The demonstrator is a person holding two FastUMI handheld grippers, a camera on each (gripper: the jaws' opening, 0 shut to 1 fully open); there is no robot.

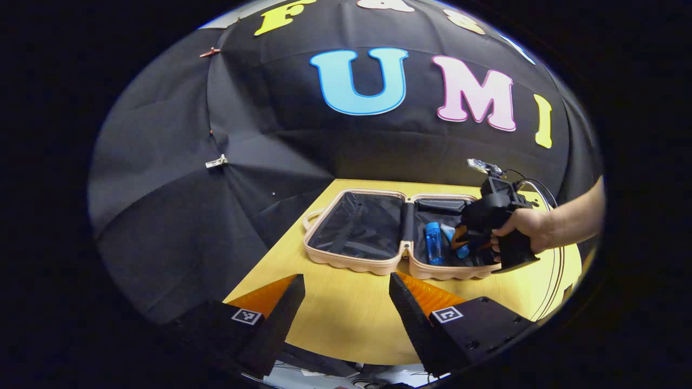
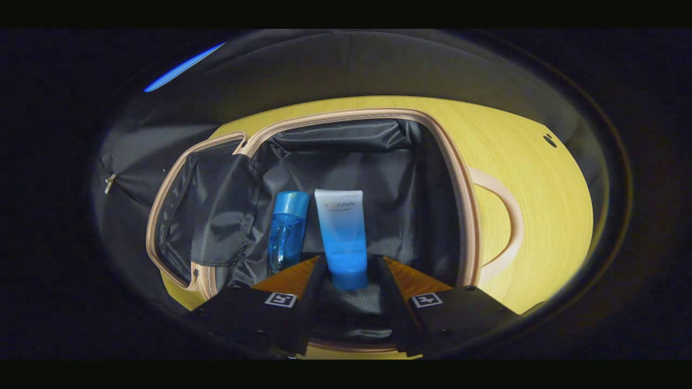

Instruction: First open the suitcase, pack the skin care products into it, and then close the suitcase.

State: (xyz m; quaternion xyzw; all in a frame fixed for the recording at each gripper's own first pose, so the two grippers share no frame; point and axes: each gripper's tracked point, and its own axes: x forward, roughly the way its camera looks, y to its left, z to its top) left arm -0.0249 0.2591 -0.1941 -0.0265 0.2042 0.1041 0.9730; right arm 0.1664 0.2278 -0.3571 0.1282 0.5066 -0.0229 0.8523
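Suitcase (image 1: 378,237) lies open, black-lined; bottle (image 2: 286,229) and tube (image 2: 341,232) inside; both grippers (image 1: 346,302) (image 2: 348,281) spread, empty.

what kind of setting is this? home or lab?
Likely a staged recording booth, not a home: black cloth wall clipped up behind a small yellow wooden table, with an open suitcase as prop and a handheld right gripper reaching in.
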